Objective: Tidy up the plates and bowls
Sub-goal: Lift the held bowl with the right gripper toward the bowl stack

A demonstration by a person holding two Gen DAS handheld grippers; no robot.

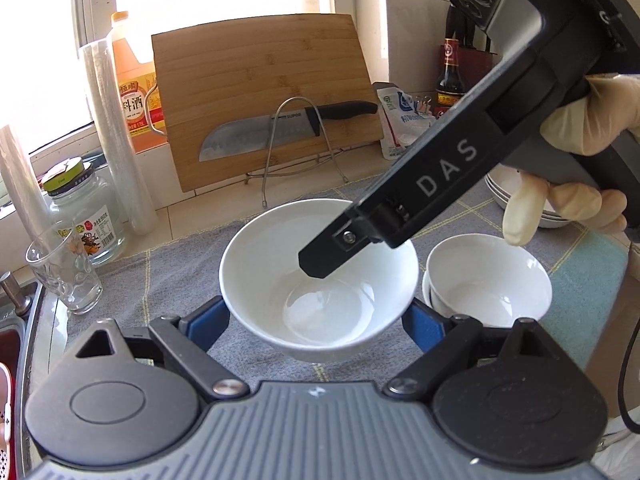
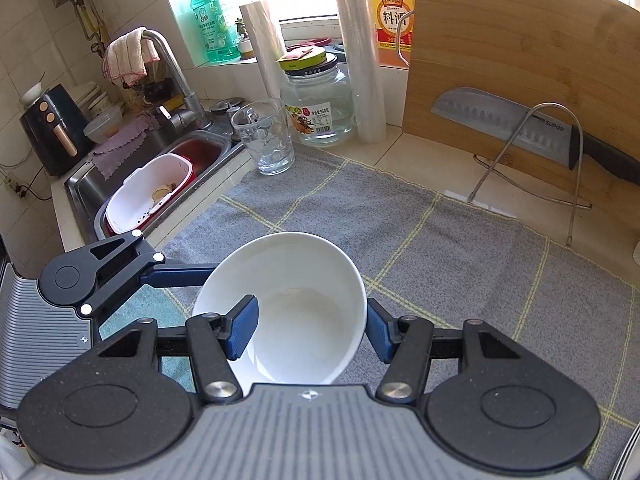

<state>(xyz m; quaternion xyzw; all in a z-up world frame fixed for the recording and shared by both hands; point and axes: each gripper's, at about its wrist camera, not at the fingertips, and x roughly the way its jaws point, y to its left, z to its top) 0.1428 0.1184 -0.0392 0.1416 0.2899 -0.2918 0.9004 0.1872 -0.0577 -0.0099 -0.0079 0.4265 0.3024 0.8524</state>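
Observation:
A white bowl (image 1: 320, 280) stands on the grey checked cloth (image 1: 168, 280), with my left gripper (image 1: 316, 328) open around its sides, one blue pad (image 1: 208, 326) on each side. My right gripper (image 2: 308, 328) is over the same bowl (image 2: 292, 312), one pad (image 2: 242, 330) inside the bowl and the other outside its rim; its black finger (image 1: 324, 256) reaches into the bowl in the left wrist view. Contact with the rim is unclear. A stack of white bowls (image 1: 488, 280) stands just right of it. White plates (image 1: 516, 196) are stacked behind, partly hidden by the gloved hand.
A bamboo cutting board (image 1: 260, 96) with a knife (image 1: 256, 128) on a wire rack leans at the back. A drinking glass (image 1: 64, 272), a jar (image 1: 84, 216), film rolls (image 1: 116, 136) and bottles stand at left. The sink (image 2: 160, 164) with a white colander lies further left.

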